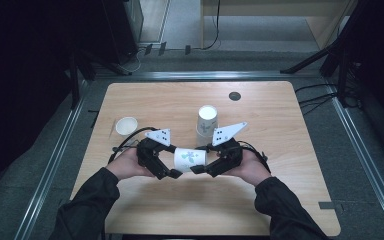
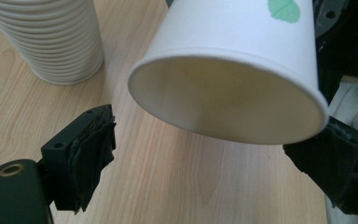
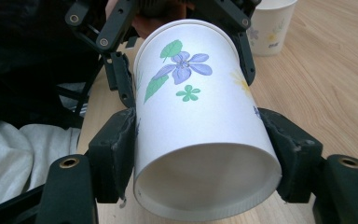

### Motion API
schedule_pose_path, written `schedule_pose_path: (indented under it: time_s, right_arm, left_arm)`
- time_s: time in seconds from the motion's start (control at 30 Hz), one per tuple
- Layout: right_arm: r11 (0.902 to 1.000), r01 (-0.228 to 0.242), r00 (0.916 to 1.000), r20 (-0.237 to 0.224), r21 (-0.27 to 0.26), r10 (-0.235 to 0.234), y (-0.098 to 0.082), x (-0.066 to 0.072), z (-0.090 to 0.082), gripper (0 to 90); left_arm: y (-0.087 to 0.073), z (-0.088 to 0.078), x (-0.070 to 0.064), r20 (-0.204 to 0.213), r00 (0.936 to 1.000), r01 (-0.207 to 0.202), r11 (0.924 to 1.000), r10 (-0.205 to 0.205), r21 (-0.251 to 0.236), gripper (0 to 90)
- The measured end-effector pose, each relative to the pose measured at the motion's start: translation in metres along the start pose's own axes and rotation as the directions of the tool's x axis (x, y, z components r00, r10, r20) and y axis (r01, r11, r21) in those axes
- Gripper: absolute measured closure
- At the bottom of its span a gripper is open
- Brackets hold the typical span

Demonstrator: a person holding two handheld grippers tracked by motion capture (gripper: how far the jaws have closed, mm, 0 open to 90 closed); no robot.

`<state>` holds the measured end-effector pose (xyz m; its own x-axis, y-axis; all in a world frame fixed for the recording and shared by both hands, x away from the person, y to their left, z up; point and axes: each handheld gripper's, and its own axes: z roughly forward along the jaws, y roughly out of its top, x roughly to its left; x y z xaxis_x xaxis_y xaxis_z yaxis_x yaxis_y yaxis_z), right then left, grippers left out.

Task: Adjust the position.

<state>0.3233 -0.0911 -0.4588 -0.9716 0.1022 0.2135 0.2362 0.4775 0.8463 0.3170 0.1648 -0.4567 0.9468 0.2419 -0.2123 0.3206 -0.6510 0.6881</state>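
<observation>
Paper cup (image 3: 200, 116), smooth tapered flower-printed, clamped in right tongs (image 3: 200, 158); left tongs (image 2: 214, 154) apart.

Loose paper cups, two: flowered cup (image 1: 190, 157) on its side, plain cup (image 1: 126, 125) upright toward left edge of tabletop (image 1: 280, 120). Stack of nested cups (image 1: 206, 125), one, mid-tabletop; number within not countable. Grippers, two. Dark round cap (image 1: 234, 96), one, near far edge.
</observation>
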Motion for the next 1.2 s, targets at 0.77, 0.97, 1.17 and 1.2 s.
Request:
schedule_pose_path:
  time_s: [0.77,0.97,1.17,1.2]
  right_arm:
    - [1.0000,-0.001,0.9978,-0.067,-0.004,0.000,0.003,0.002,0.008,33.3]
    - [0.9998,0.014,0.9988,-0.047,-0.016,-0.015,0.004,0.002,0.006,26.3]
    - [0.9998,0.006,0.9998,-0.019,-0.017,-0.006,0.003,-0.001,0.000,24.7]
    - [0.9999,0.007,0.9999,-0.011,-0.007,-0.007,0.002,-0.002,0.000,24.7]
  left_arm:
    - [-0.004,-0.004,-0.004,0.071,0.9971,-0.016,0.9920,0.026,-0.125,22.0]
    - [0.000,-0.012,-0.005,0.048,0.9983,-0.029,0.9968,0.032,-0.075,23.2]
    - [0.008,-0.027,-0.005,-0.003,0.9996,-0.028,0.9992,0.028,-0.030,23.4]
    - [0.011,-0.030,-0.004,-0.022,0.9992,-0.033,0.9995,0.033,0.001,23.4]
